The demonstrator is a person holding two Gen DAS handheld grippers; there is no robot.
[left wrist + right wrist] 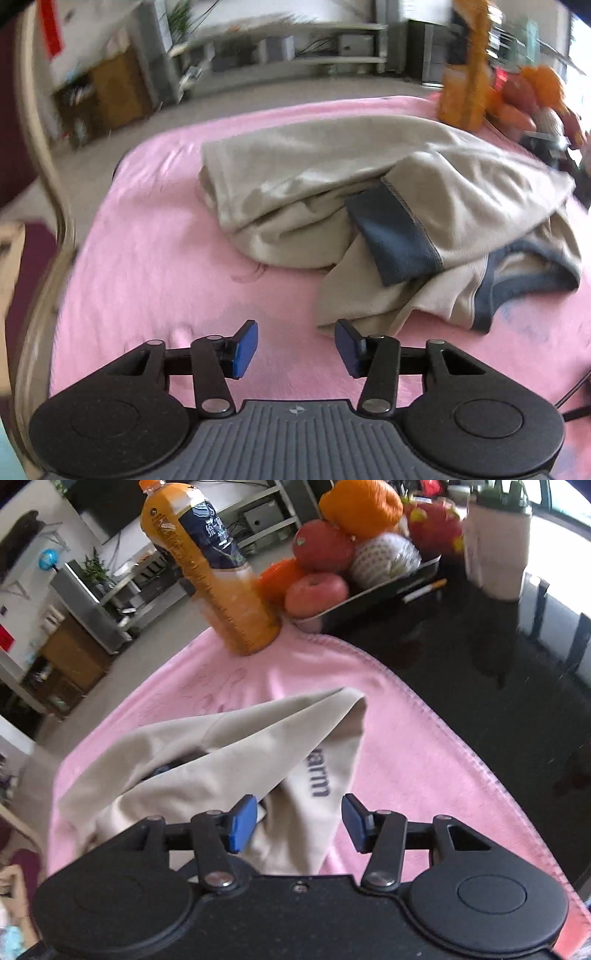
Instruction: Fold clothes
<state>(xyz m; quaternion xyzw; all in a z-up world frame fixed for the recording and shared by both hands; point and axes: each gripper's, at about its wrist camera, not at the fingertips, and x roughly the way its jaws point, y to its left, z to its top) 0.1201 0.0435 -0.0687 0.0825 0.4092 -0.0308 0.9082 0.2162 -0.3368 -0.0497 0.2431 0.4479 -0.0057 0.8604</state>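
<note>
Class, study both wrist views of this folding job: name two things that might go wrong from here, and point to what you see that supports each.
1. The beige shirt lies bunched on the pink towel, and neither the left claw nor the right claw grips it, so a fold started now may come out crooked.
2. The orange drink bottle stands on the towel's far edge; tugging fabric or a wide sweep might topple it toward the fruit tray.

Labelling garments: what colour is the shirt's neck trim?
Dark navy neck trim on a beige shirt; clearest in the left wrist view.
</note>
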